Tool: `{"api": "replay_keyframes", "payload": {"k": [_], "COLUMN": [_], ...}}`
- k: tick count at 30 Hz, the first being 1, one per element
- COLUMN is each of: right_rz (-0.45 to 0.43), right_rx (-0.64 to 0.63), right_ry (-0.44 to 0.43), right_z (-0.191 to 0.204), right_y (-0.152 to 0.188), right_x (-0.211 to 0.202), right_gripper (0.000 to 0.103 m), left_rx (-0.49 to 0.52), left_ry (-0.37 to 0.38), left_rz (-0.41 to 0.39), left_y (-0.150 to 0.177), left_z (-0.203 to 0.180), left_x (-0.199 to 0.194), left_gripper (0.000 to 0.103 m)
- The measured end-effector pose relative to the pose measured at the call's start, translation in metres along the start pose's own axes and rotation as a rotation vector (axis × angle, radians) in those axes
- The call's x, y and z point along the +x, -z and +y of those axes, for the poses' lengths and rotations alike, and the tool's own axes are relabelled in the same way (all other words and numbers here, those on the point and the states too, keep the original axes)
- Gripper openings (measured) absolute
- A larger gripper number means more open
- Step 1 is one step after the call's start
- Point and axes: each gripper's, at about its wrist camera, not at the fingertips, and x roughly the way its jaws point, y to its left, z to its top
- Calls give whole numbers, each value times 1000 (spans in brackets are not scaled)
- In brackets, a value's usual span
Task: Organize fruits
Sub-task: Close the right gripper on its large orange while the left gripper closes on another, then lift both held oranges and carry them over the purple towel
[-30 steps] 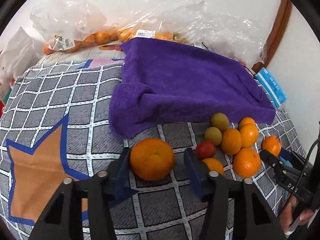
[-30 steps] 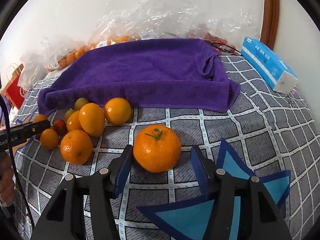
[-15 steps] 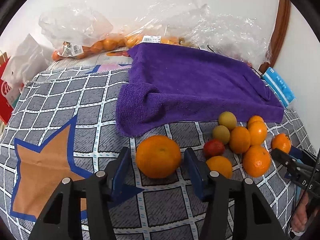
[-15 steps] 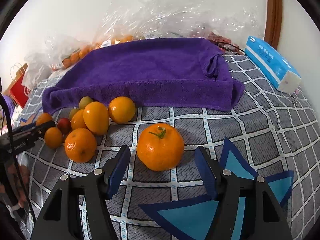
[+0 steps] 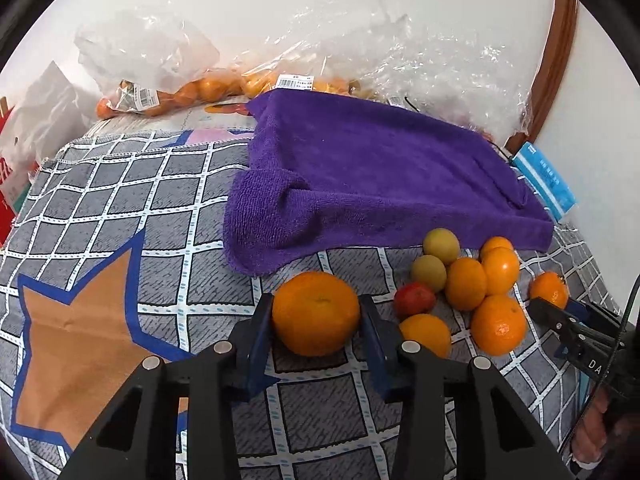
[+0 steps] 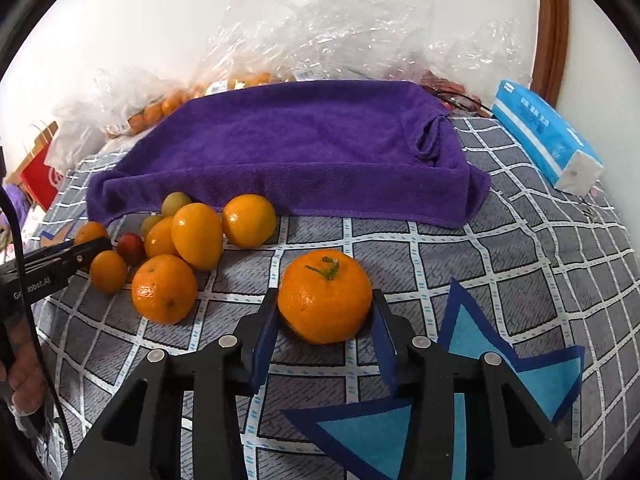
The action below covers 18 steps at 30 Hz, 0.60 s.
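My left gripper (image 5: pixel 316 320) is shut on a large orange (image 5: pixel 316 314), its blue pads against both sides, just above the checked cloth. My right gripper (image 6: pixel 324 312) is shut on a stemmed orange (image 6: pixel 325 302) in the same way. A purple towel (image 5: pixel 372 176) lies behind; it also shows in the right wrist view (image 6: pixel 296 148). A pile of several small oranges, two green fruits and one red fruit (image 5: pixel 466 284) sits in front of the towel, between the two grippers; it also shows in the right wrist view (image 6: pixel 180 240).
Clear plastic bags of small oranges (image 5: pixel 192 88) lie along the back wall. A blue tissue pack (image 6: pixel 544 140) lies at the right of the towel. A red box (image 6: pixel 40 176) stands at the far left. A brown frame (image 6: pixel 550 28) runs up the wall.
Both grippers have closed their pads onto the oranges that lay between their open fingers. The left view has shifted slightly left and back.
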Motion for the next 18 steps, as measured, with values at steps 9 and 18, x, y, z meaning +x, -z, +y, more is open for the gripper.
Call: {"api": "replay_keyframes", "payload": {"k": [9,18], "right_rz": [-44,-81], "right_rx": [17,57], "right_ry": [-55,-31], "right_z": [-4,-6], "right_y": [2,-7], "right_x": [-13,-27], "right_gripper": [43,43], "left_rx": [21,5], "left_ry": [21,9], "left_rz": [-43,-61], "left_y": [0,-6], "left_z": [-7,-4], "left_x": [-9,-24], "left_gripper": [39,39]}}
